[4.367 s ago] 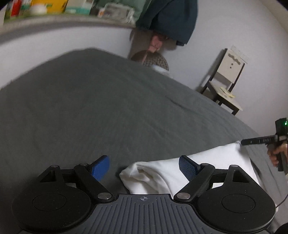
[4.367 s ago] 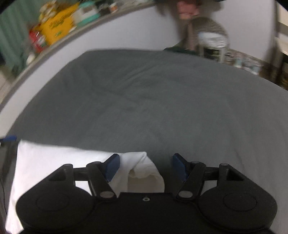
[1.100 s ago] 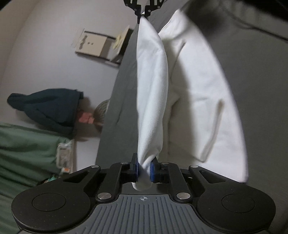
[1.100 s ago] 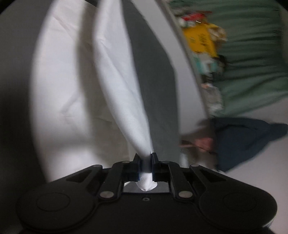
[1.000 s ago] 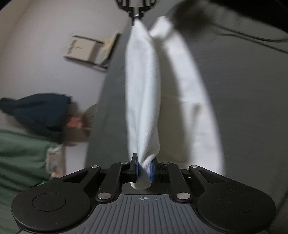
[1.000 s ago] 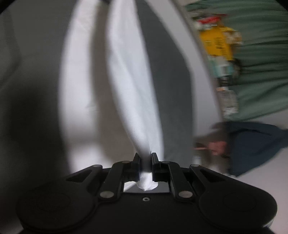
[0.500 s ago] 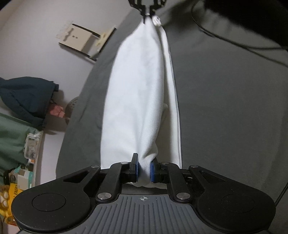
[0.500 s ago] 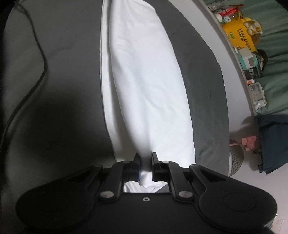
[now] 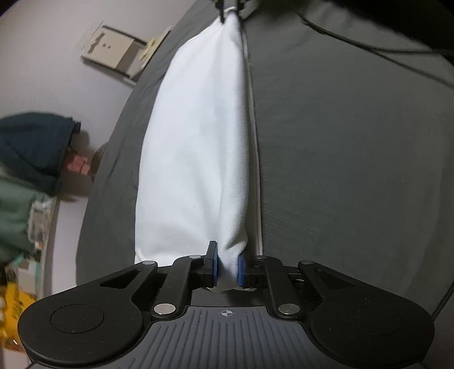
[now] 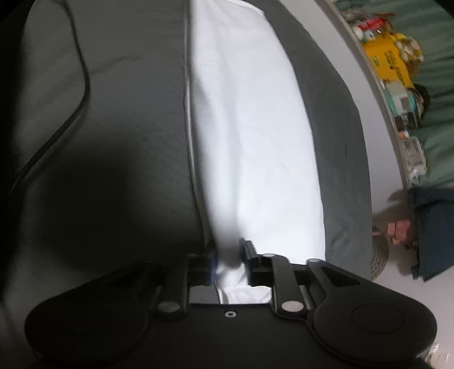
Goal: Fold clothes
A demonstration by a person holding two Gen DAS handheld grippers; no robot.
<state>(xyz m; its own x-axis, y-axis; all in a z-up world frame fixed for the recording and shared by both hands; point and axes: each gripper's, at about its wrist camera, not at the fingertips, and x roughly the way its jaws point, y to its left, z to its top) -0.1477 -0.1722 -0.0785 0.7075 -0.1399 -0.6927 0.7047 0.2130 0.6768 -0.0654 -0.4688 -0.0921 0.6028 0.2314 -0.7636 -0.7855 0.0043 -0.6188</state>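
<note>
A white garment lies folded in a long strip on the dark grey bed. My left gripper has its jaws slightly parted around one end corner of it, the cloth still between the blue pads. My right gripper has its jaws slightly parted around the opposite end of the garment. The right gripper also shows at the far end of the strip in the left wrist view. A lower layer edge shows along one side of the strip.
A black cable runs over the bed near the garment, also seen in the right wrist view. A wooden chair, a dark blue hanging garment and a cluttered shelf stand beyond the bed edge.
The lifted fold of the white garment has been laid down flat onto the rest of it. Both grippers' jaws have parted slightly around the corners they pinched.
</note>
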